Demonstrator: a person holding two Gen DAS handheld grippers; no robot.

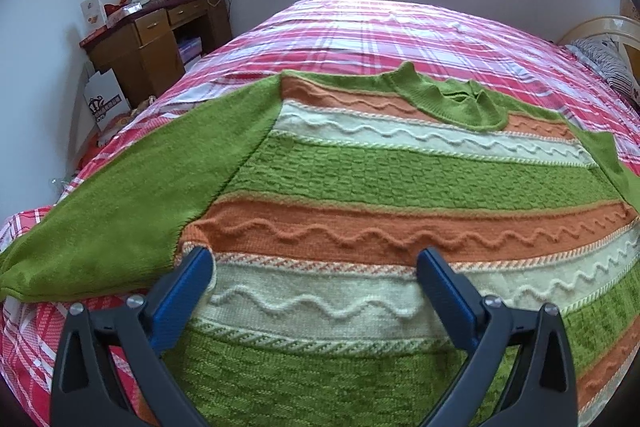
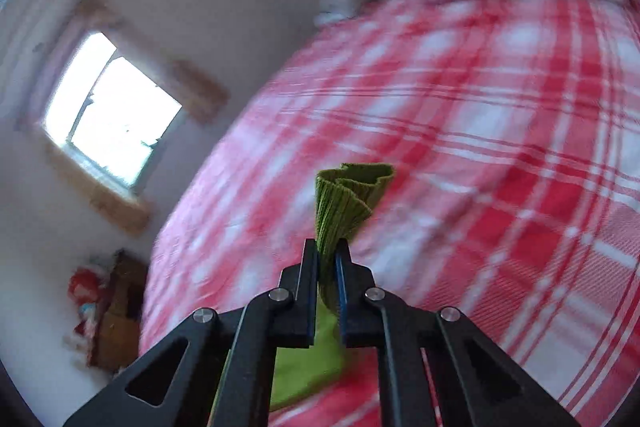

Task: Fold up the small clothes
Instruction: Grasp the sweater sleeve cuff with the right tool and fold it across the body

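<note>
My right gripper point(image 2: 328, 253) sat nearest the lens, fingers nearly together, pinching the ribbed green cuff point(image 2: 344, 199) of the sweater, lifted above the plaid bedspread point(image 2: 500, 147). That view was badly smeared, so I judged it was swinging. My left gripper point(image 1: 314, 277) gaped wide over the sweater point(image 1: 400, 179), holding nothing; the striped body lay flat on the bed, collar point(image 1: 452, 99) away from me, left sleeve point(image 1: 120, 211) spread outward. Risk as I read it: the thick knit could slip from that narrow pinch, or the pull could drag the unpinned body askew. A cluttered desk point(image 1: 156, 43) stood by the far wall, a pillow point(image 1: 604, 63) lay near the headboard; neither blocked the fold.
</note>
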